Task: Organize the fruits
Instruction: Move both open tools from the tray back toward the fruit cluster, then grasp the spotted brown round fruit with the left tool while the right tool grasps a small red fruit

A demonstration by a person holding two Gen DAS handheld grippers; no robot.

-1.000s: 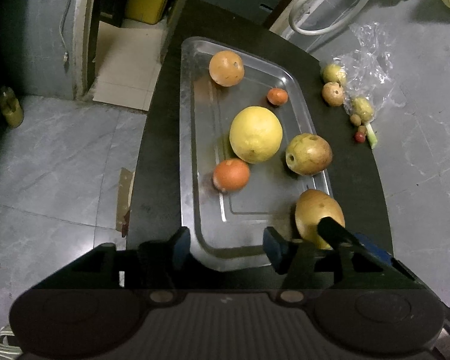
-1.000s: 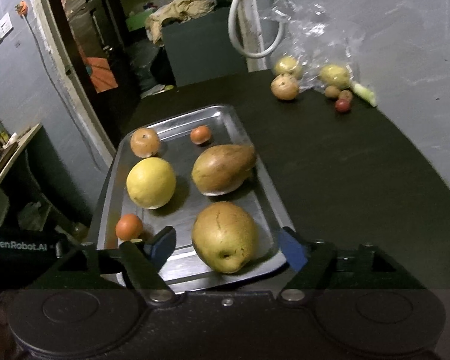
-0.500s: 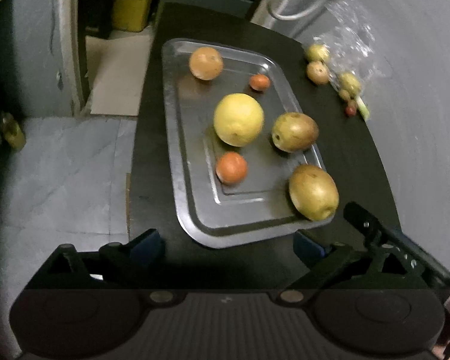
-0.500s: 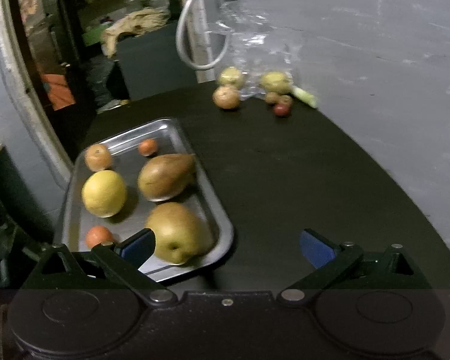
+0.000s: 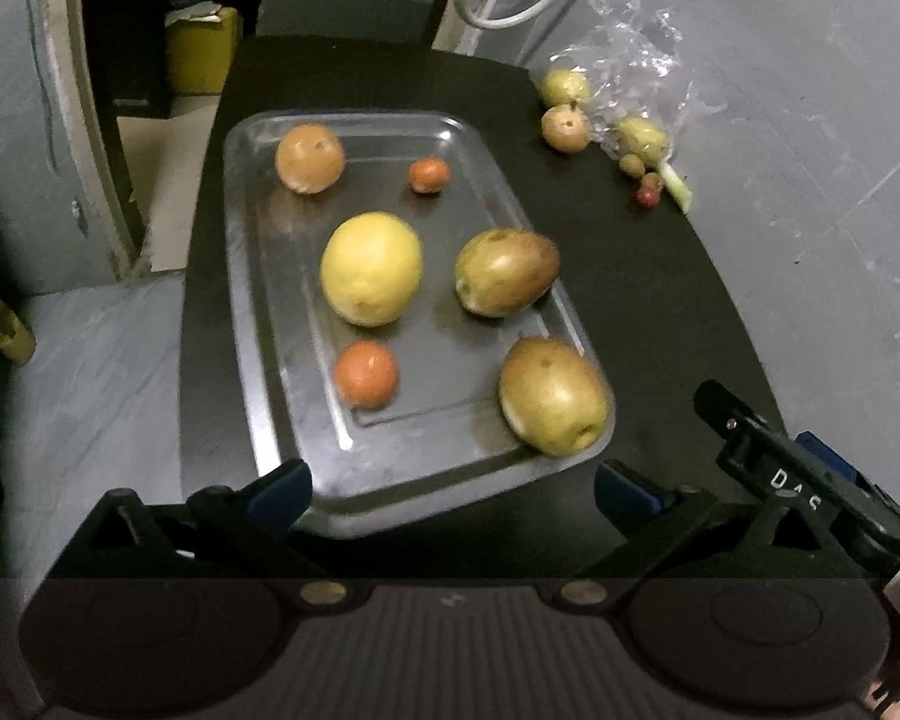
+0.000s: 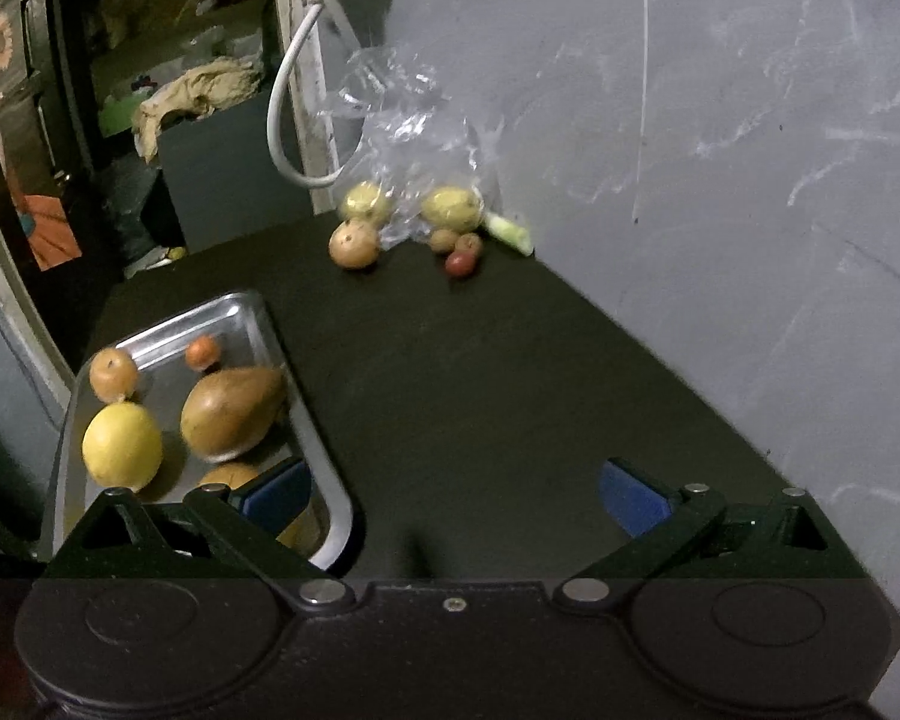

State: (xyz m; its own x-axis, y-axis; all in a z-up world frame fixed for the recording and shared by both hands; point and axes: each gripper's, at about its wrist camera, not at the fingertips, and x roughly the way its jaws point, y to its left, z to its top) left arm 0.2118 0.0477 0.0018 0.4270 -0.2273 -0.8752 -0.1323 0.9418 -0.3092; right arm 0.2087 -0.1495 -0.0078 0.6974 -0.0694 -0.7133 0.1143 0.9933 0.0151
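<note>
My left gripper [image 5: 453, 486] fills the bottom of its frame with the jaws spread wide and nothing between them, poised over the near end of the metal tray [image 5: 252, 324]. My right gripper [image 6: 456, 495] is just as wide apart and just as empty at the bottom of its own view, facing the bare dark table [image 6: 480, 372]; in the left view its black body pokes in at the lower right.

Out from the left jaws, the tray holds six fruits spaced apart: a pear [image 5: 552, 395] at lower right against the rim, a small orange fruit [image 5: 366, 374] left of it, a big yellow citrus [image 5: 371, 267] at centre, a second pear [image 5: 504, 271] to its right, a tiny orange fruit [image 5: 428, 174] above, and a round brownish fruit [image 5: 309, 158] at upper left. I judge they sit apart so each can be gripped without nudging a neighbour.

Well away, at upper right of the left frame and upper centre of the right, the loose fruits [image 6: 354, 243] lie beside a crumpled clear plastic bag [image 6: 402, 132] against the grey wall [image 6: 720, 180]. They look unsorted, so I reckon the right gripper points that way to fetch one.
</note>
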